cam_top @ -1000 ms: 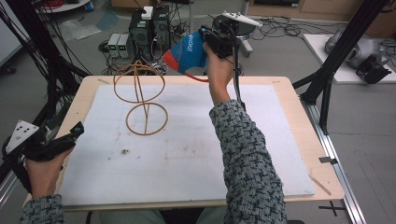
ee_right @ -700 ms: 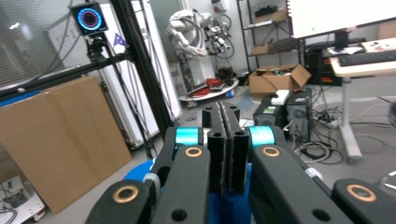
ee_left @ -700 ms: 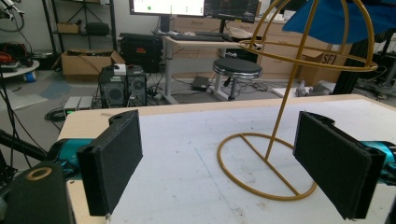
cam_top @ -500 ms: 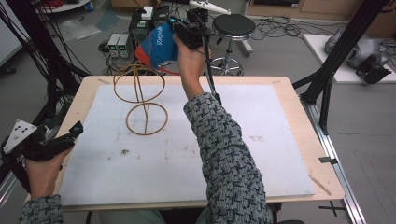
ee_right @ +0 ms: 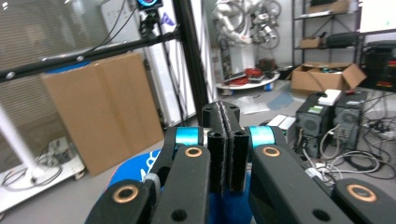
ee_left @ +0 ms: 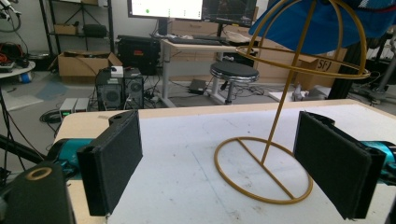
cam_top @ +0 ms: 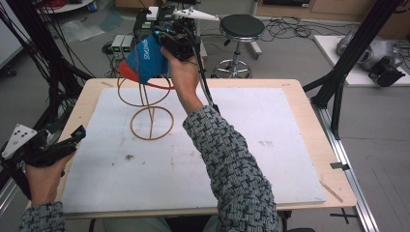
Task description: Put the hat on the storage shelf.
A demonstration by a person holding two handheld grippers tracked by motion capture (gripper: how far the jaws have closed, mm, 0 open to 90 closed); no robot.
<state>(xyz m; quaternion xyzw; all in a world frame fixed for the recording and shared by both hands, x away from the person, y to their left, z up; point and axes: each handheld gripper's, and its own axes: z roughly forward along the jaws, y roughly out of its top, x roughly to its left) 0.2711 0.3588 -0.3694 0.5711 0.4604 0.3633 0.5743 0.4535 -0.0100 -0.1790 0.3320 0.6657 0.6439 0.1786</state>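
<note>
My blue cap hangs above the top ring of the gold wire stand, pinched in my right gripper, whose jaws are pressed together on the fabric. The stand's base ring sits on the white mat covering the wooden table. My left gripper rests at the table's left edge, jaws spread. A stool and computer cases stand beyond. The cap's brim is partly hidden.

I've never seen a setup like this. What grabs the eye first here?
The bright blue cap, held up by the right tool over the far left part of the table. Just beneath it stands a golden wire hat stand on the white mat. The left tool waits open at the table's left edge.
</note>
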